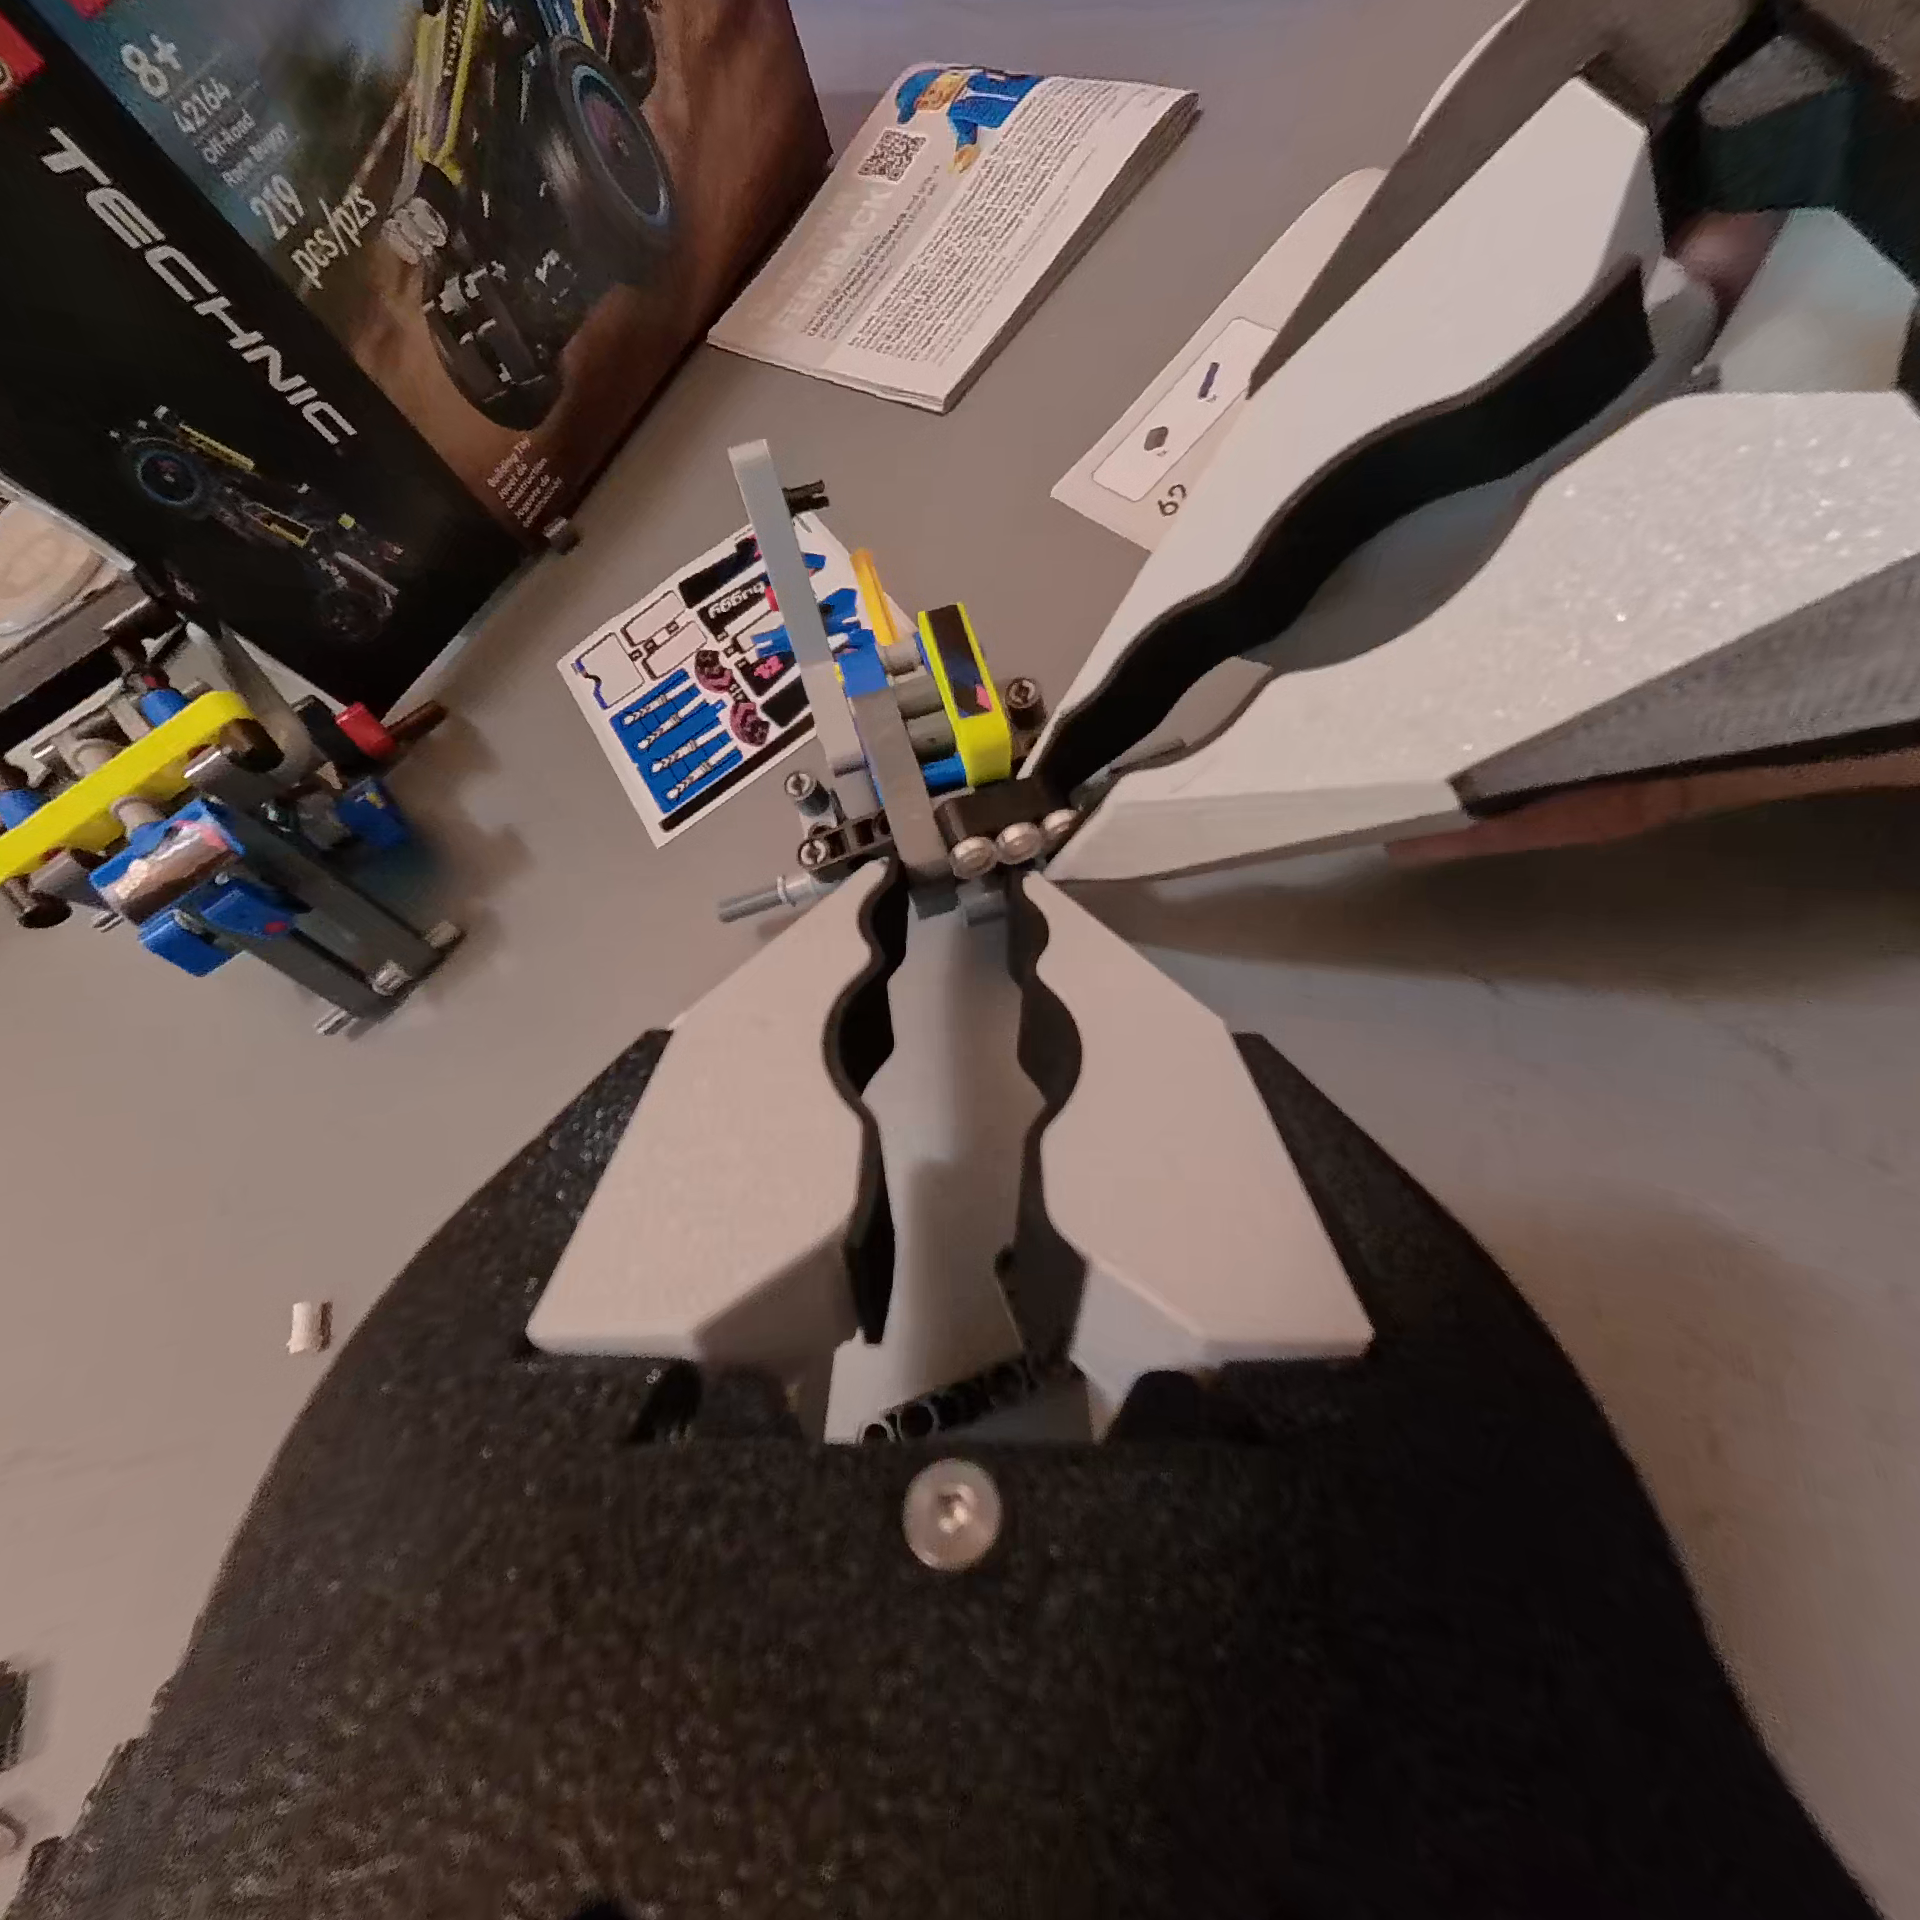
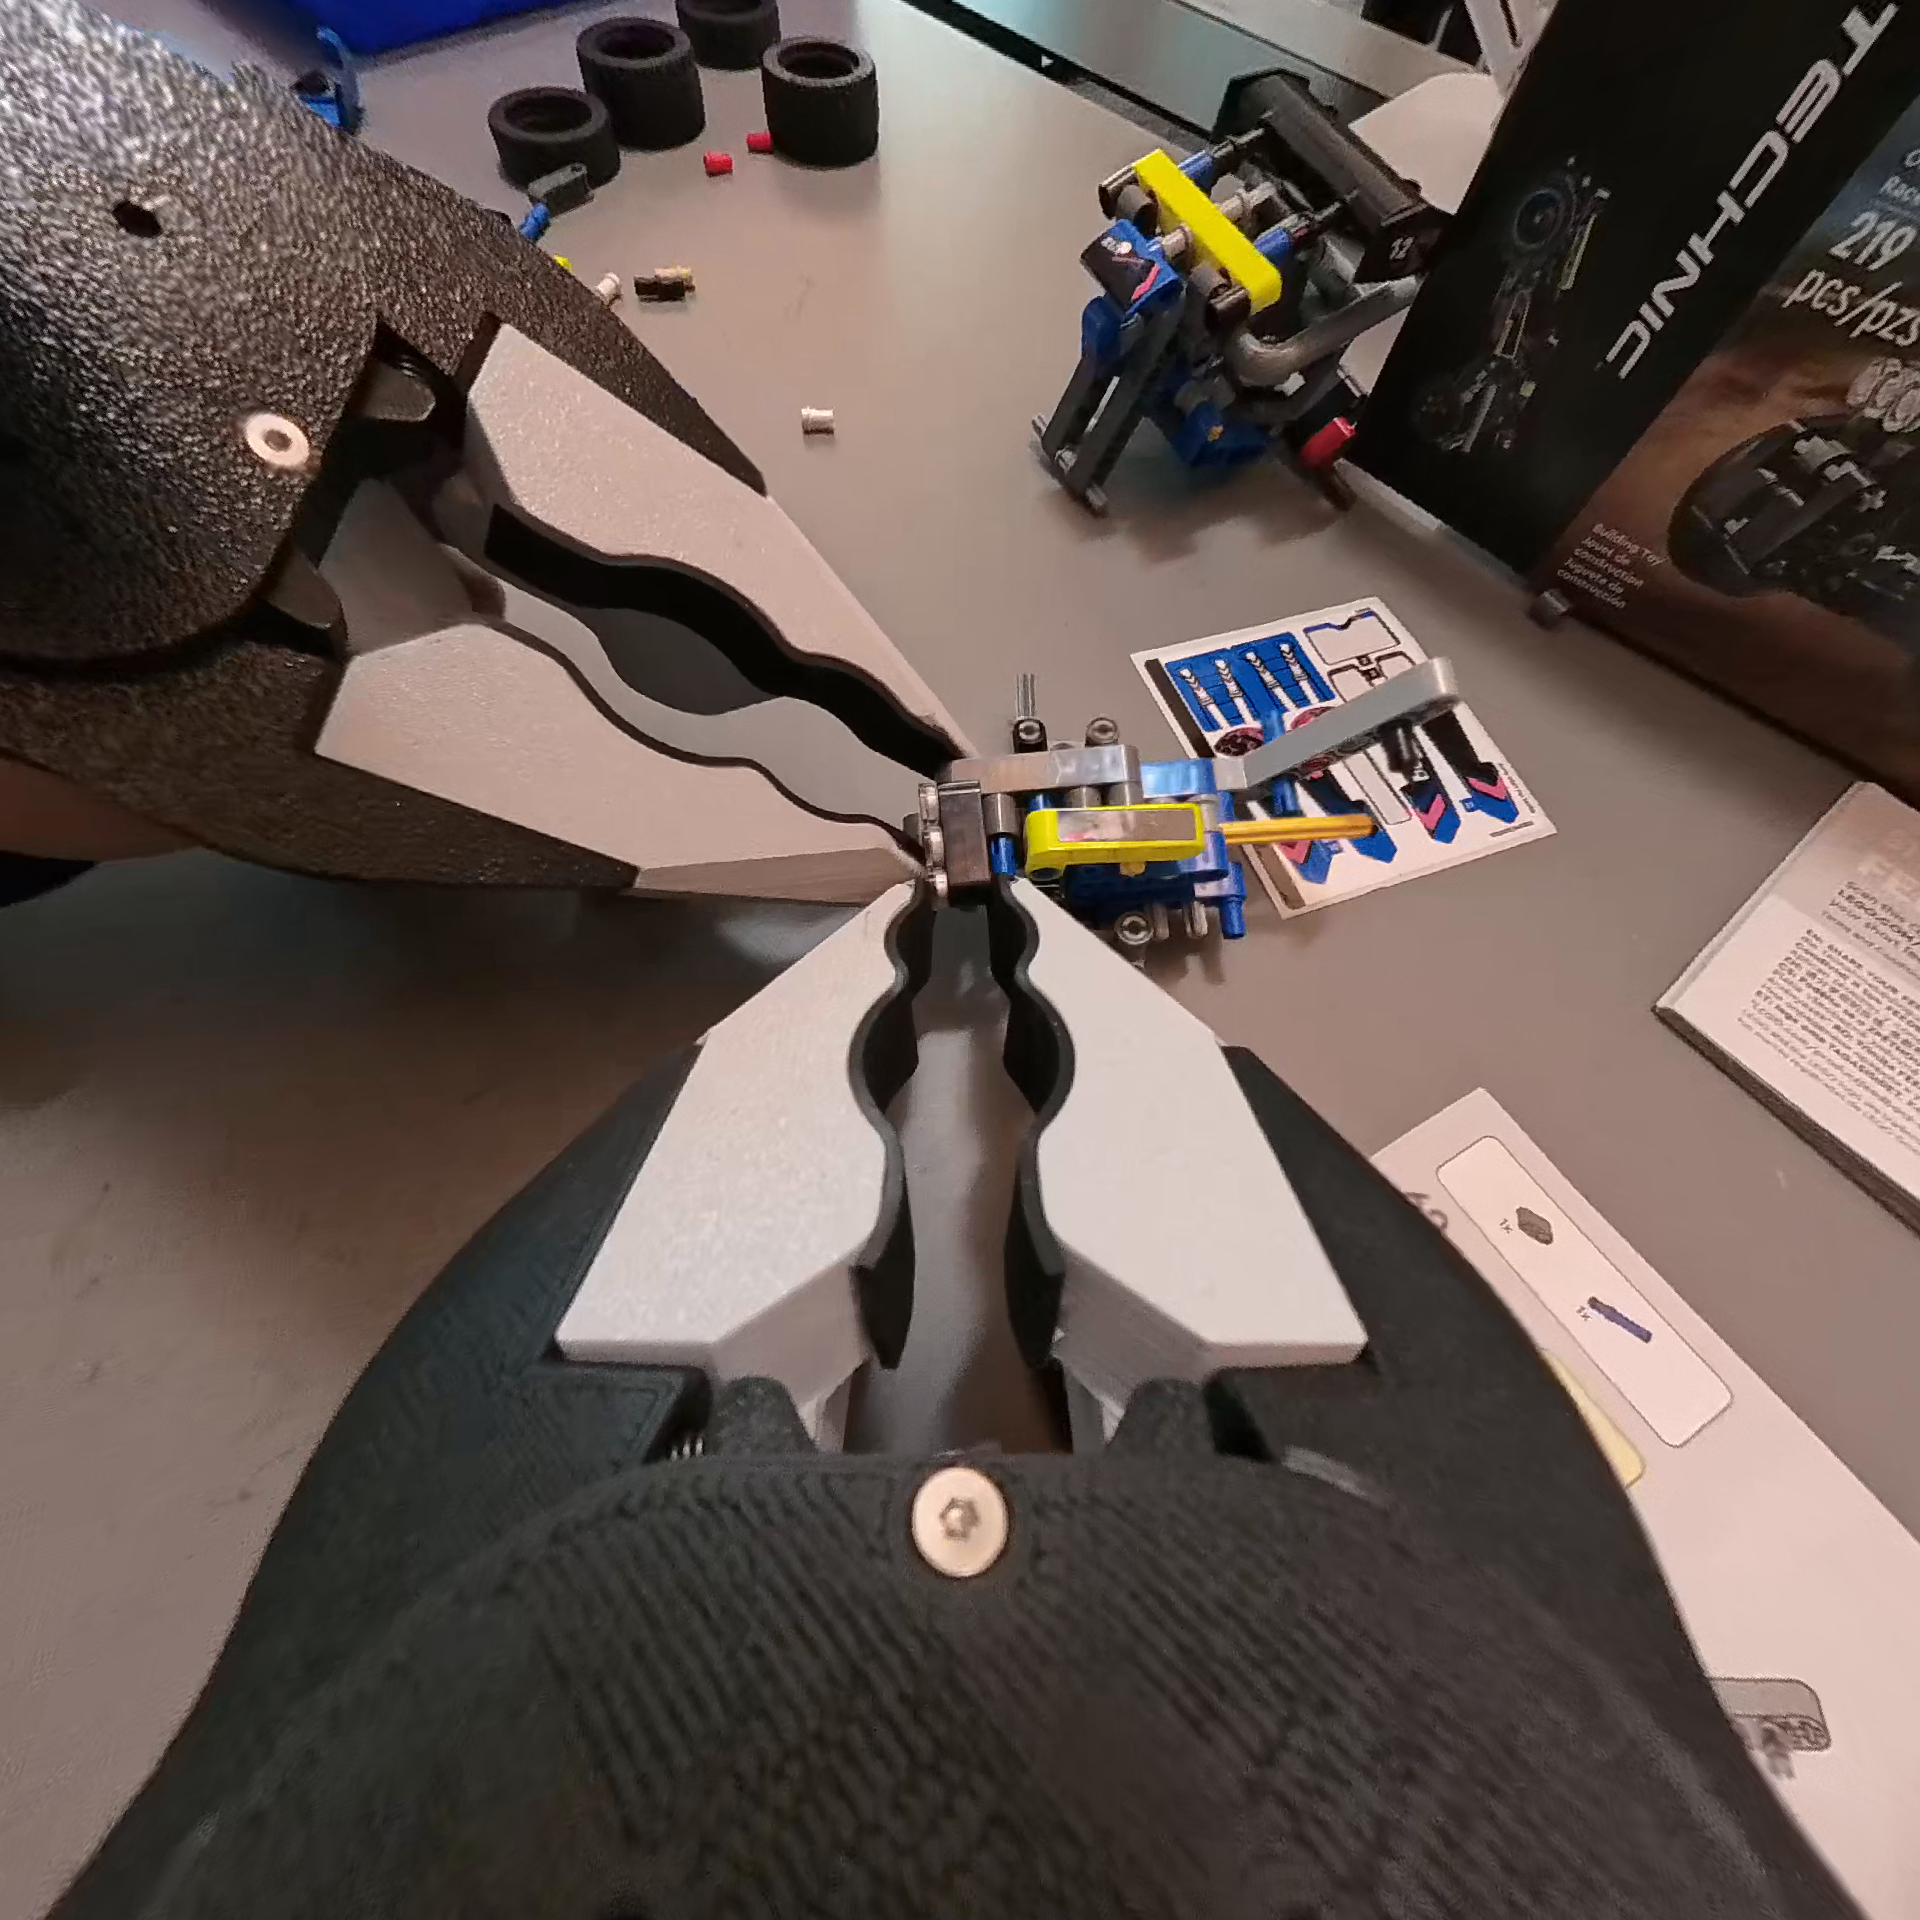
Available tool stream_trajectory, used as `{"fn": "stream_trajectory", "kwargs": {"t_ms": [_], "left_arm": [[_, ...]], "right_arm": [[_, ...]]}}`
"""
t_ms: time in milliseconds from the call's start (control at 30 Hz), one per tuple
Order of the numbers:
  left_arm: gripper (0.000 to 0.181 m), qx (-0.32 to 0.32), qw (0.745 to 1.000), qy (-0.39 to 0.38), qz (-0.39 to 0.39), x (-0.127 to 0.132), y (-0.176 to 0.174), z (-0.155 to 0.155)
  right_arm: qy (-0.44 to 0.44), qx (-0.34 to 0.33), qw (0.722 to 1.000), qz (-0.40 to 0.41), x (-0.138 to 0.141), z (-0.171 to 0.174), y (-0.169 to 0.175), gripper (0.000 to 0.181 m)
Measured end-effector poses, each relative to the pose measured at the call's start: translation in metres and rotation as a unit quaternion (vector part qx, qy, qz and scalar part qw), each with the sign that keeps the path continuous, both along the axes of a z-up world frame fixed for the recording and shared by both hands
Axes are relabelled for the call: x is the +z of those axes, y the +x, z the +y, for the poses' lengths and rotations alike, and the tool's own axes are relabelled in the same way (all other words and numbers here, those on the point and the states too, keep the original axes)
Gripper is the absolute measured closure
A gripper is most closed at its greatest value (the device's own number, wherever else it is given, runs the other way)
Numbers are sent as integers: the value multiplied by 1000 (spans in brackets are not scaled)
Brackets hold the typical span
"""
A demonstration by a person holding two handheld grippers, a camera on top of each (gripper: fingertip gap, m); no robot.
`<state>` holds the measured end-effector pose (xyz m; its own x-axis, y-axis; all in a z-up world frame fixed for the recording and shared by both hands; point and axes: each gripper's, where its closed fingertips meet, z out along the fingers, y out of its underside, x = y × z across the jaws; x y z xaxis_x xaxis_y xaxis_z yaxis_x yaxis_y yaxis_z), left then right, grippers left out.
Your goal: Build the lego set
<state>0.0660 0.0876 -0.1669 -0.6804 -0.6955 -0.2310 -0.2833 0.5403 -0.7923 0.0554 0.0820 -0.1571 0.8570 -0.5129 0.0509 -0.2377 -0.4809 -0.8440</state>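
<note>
A small lego assembly (image 1: 971, 696) of grey beams, blue parts, a lime-yellow beam and a yellow axle is held above the grey table between both grippers. My left gripper (image 1: 951, 894) is shut on the lower end of its long grey beam (image 1: 790, 582). My right gripper (image 2: 956, 899) is shut on the black block (image 2: 966, 831) at the assembly's (image 2: 1112, 831) end. The two sets of fingertips meet almost at right angles. The right gripper also shows at the upper right of the left wrist view (image 1: 1039, 774), and the left gripper at the upper left of the right wrist view (image 2: 920, 842).
A larger blue, grey and yellow sub-assembly (image 2: 1226, 343) stands by the set's box (image 2: 1662, 312). A sticker sheet (image 2: 1351, 748) lies under the held assembly. A booklet (image 2: 1808, 987) and an open instruction page (image 2: 1558, 1299) lie at the right. Black tyres (image 2: 727, 94) and small loose pieces (image 2: 819, 419) lie farther back. The grippers are tip to tip, or close to it.
</note>
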Motion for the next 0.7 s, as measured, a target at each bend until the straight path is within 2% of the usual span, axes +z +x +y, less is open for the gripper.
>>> {"fn": "stream_trajectory", "kwargs": {"t_ms": [300,533,700], "left_arm": [[161,-27,996,-77,28,10,-5,-6],[145,-32,997,-65,30,7,-7,-5],[146,-25,998,-48,23,5,-5,0]], "right_arm": [[17,27,999,17,0,-7,0,172],[33,36,999,24,4,-8,1,168],[26,75,997,-10,9,-5,-9,149]]}}
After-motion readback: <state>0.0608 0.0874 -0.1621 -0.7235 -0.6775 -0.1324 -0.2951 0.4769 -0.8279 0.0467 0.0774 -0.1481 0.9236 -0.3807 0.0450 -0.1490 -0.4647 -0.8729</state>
